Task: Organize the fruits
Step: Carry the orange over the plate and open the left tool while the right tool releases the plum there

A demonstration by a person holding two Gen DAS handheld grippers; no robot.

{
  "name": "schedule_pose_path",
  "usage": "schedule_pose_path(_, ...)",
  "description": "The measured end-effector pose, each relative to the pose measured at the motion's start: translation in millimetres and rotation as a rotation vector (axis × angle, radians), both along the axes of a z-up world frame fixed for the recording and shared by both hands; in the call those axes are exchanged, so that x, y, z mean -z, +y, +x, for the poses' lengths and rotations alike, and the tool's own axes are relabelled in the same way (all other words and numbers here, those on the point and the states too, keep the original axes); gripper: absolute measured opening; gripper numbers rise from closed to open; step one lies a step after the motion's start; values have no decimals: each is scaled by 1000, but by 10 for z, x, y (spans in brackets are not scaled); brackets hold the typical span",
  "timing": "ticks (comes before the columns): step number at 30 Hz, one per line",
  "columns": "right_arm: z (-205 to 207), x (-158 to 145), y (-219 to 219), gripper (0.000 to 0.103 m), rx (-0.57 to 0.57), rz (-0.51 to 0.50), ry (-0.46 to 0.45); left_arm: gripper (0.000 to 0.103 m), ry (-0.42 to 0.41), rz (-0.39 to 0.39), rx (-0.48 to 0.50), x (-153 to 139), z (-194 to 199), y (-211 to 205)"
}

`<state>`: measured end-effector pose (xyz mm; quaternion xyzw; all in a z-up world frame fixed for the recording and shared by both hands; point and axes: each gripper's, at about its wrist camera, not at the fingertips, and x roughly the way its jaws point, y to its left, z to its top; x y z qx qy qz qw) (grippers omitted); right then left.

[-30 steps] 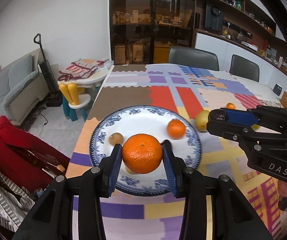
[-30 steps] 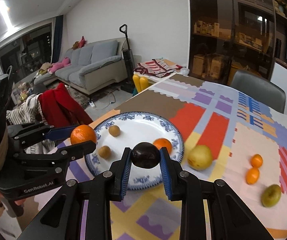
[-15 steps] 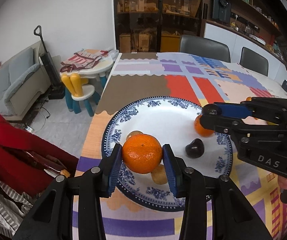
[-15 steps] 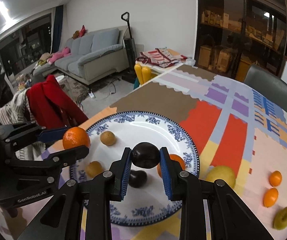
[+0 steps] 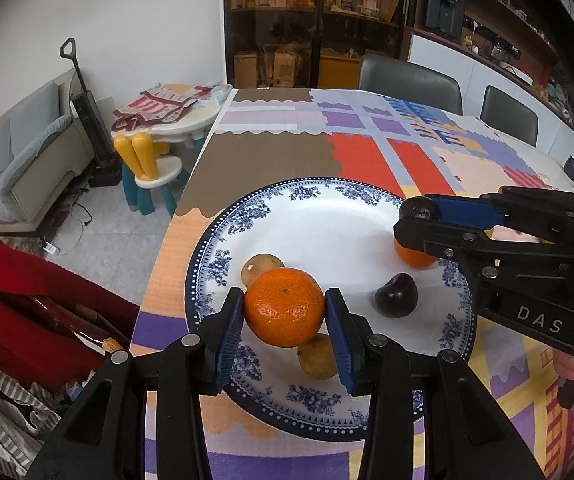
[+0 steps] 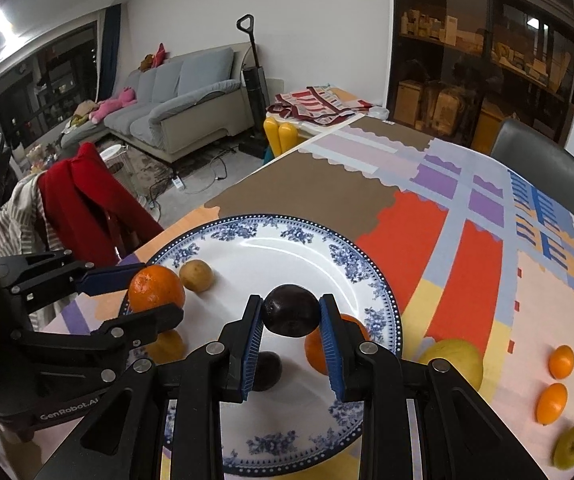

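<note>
My left gripper is shut on a large orange and holds it above the near part of the blue-and-white plate. My right gripper is shut on a dark plum above the same plate. On the plate lie a second dark plum, a small orange and two small brown fruits. The left gripper with its orange also shows at the left of the right wrist view.
On the patterned tablecloth right of the plate lie a yellow pear, two small oranges and a green fruit. The table's left edge drops to a chair with a red garment. Grey chairs stand behind.
Both grippers have moved forward over the plate with their fruit. A second plum lying on the plate has come into view beneath the right gripper.
</note>
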<state>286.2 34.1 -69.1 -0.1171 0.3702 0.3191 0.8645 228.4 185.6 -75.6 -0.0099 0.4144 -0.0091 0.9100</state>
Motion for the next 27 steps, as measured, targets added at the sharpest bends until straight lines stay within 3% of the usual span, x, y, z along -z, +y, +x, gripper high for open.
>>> schedule_pose_path(2, 1, 1, 0, 30, -5, 3, 9, 41, 4, 5, 1, 1, -8, -9)
schedule_pose_path(5, -39, -20, -9, 38, -4, 2, -2, 53, -13, 7, -2, -34, -37, -14)
schedule_pose_path(10, -143, -95, -103, 39, 9, 17, -14, 53, -52, 41, -6, -176, -166, -70)
schedule_pose_path(17, -375, -278, -351, 39, 56, 38, -52, 58, -116, 24, -14, -450, -414, -235)
schedule_pose_path(19, -450, -347, -455, 47, 78, 54, -63, 59, -134, 8, -12, -524, -490, -299)
schedule_pose_path(27, -798, -628, -915, 58, 171, 70, -149, 71, -199, -10, 23, -779, -703, -673)
